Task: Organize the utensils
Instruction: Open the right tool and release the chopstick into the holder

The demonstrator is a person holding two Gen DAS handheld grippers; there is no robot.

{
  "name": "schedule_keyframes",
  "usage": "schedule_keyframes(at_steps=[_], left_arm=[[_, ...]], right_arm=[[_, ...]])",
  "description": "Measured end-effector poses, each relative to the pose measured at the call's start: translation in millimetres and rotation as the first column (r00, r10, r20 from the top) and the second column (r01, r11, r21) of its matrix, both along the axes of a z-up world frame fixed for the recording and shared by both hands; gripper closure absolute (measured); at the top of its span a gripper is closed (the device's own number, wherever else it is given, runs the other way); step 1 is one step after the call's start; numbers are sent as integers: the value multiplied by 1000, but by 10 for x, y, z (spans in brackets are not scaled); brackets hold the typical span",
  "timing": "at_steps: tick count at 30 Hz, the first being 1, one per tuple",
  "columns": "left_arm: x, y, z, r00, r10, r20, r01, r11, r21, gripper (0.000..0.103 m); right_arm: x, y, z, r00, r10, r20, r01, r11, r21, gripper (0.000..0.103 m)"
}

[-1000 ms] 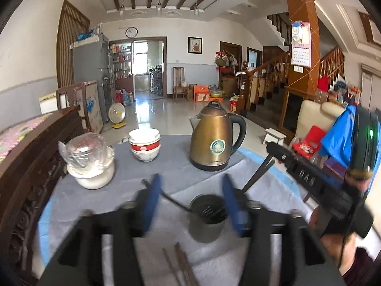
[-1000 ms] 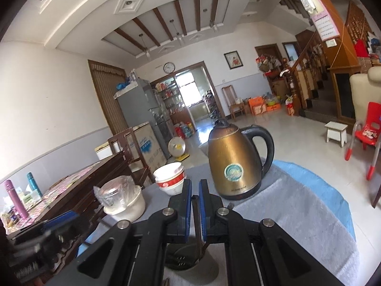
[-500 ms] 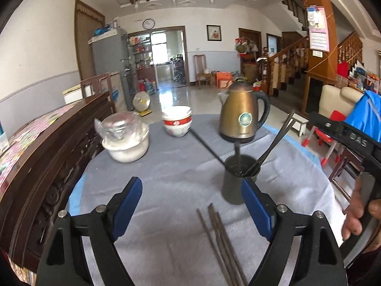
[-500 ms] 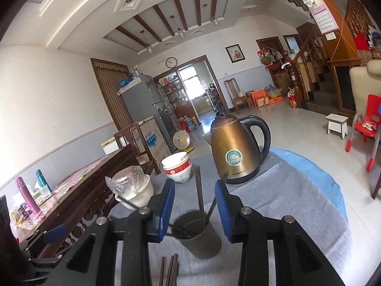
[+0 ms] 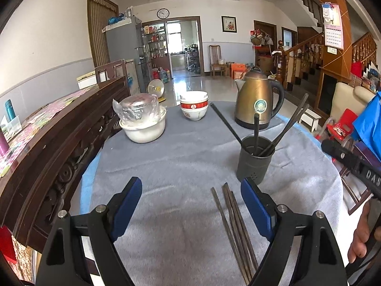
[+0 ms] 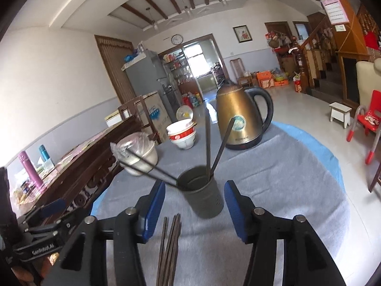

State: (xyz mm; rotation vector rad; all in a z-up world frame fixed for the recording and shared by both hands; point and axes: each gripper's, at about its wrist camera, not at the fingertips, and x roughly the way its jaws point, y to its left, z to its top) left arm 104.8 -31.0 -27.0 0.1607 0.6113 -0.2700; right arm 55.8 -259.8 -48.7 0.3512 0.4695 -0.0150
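A dark utensil holder [image 5: 254, 164] stands on the grey cloth [image 5: 181, 157] with several dark chopsticks [image 5: 285, 131] leaning in it. More loose chopsticks [image 5: 235, 226] lie flat on the cloth in front of it. My left gripper [image 5: 190, 200] is open and hovers over the cloth, with the loose chopsticks beside its right finger. In the right wrist view the holder [image 6: 202, 195] sits just beyond my right gripper [image 6: 194, 197], whose jaws are opening; the pads touch nothing. Loose chopsticks [image 6: 170, 243] lie below it.
A brass kettle [image 5: 257, 104], stacked red-and-white bowls [image 5: 194, 107] and a white pot with a wrapped lid [image 5: 142, 124] stand at the back of the table. A carved wooden bench back [image 5: 59, 143] borders the left edge. A red chair [image 6: 366, 124] stands on the floor at the right.
My right gripper let go of a chopstick, which now stands in the holder, and drew back while opening. My left gripper opened wider and pulled back from around the holder.
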Motion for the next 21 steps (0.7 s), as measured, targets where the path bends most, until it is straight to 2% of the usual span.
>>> schedule_keyframes(at_steps=[6, 21], left_arm=[[60, 13, -93, 1000, 12, -29, -12, 1000, 3, 18], [198, -58, -297, 998, 6, -66, -3, 999, 34, 18]], right_arm=[[29, 142, -159, 998, 46, -49, -49, 997, -53, 47], [253, 193, -435, 991, 82, -109, -86, 996, -34, 47]])
